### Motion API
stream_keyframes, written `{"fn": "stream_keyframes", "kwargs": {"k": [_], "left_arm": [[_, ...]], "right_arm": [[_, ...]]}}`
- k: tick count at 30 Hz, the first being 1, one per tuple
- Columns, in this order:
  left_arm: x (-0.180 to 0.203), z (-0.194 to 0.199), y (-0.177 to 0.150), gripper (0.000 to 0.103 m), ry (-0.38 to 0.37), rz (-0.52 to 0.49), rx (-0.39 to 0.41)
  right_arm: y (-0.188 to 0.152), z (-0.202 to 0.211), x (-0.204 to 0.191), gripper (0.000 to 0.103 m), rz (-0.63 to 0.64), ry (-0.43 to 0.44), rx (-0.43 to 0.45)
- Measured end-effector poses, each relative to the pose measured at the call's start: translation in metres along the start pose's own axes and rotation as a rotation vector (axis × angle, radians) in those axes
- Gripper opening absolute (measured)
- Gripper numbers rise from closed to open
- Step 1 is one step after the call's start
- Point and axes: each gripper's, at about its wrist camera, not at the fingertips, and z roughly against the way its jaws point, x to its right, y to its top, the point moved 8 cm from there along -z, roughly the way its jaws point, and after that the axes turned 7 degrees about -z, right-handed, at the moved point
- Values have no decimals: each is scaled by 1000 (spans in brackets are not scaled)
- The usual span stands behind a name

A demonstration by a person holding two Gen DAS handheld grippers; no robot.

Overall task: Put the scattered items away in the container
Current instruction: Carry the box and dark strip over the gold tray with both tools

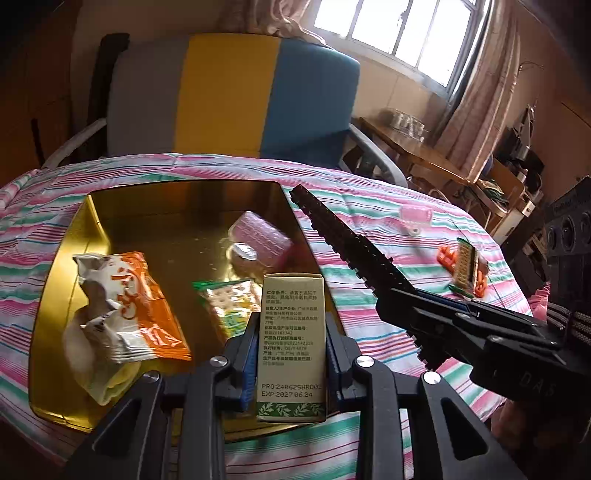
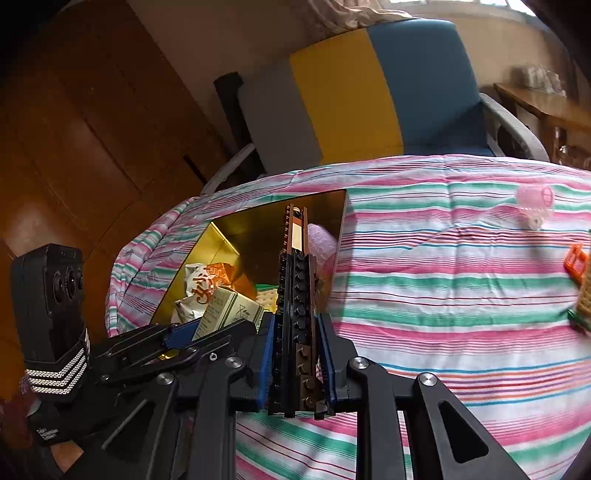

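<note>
the left gripper (image 1: pixel 291 354) pinches a small green-and-cream carton (image 1: pixel 291 343) above the near edge of the gold tin (image 1: pixel 66 236); the right gripper (image 2: pixel 295 354) clamps a long dark brick strip (image 2: pixel 295 295) reaching over the tin's right rim. the two tools sit close, so they may knock together, and the strip could catch the rim and twist loose. a cracker pack (image 1: pixel 466 267), seemingly resting on an orange toy, waits near the striped cloth's (image 1: pixel 388 229) right edge.

Daylight floods from the window (image 1: pixel 402 33) beyond the jaws, overexposed; the gold tin (image 1: pixel 122 221) glares; fisheye corners bend and darken.
</note>
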Motion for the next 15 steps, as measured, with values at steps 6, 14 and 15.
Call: {"fn": "stream_keyframes", "kwargs": {"k": [6, 14, 15], "left_arm": [[-33, -3, 0, 30, 69, 16, -3], [-65, -18, -7, 30, 137, 42, -45], [-68, -19, -8, 30, 141, 44, -51]], "right_arm": [[0, -35, -26, 22, 39, 4, -40], [-3, -72, -35, 22, 100, -99, -67], [-3, -75, -35, 22, 108, -111, -71]]}}
